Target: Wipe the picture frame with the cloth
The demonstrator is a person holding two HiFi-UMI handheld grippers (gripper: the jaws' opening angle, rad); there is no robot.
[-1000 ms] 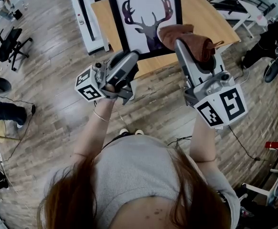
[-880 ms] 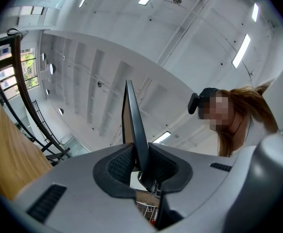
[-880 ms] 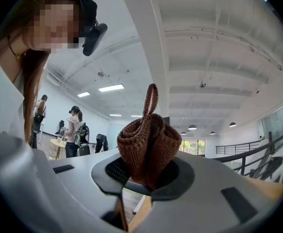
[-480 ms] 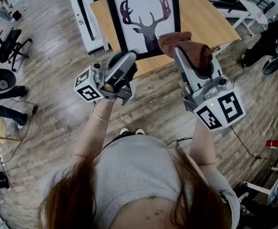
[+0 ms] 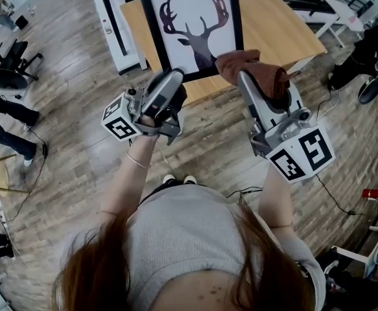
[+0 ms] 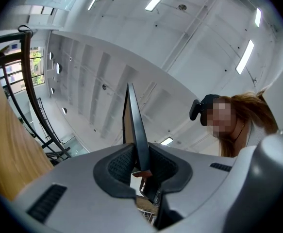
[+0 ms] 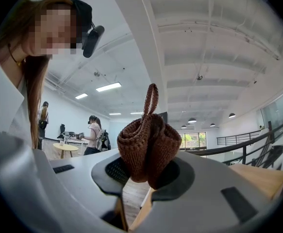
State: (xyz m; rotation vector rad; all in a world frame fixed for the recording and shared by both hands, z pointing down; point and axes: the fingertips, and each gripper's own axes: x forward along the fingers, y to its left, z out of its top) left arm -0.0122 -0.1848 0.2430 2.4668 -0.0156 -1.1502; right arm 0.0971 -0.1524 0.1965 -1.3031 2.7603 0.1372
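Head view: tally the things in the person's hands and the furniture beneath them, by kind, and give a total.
Picture frame: 1
Cloth: 1
Grippers: 2, the left gripper and the right gripper
Wooden table: 1
Total: 5

- A wood table is standing on the wood floor.
- A white stand is standing just beside the table's left end.
- A black chair is sitting on the floor, far left.
- A thin cable is lying on the floor, right.
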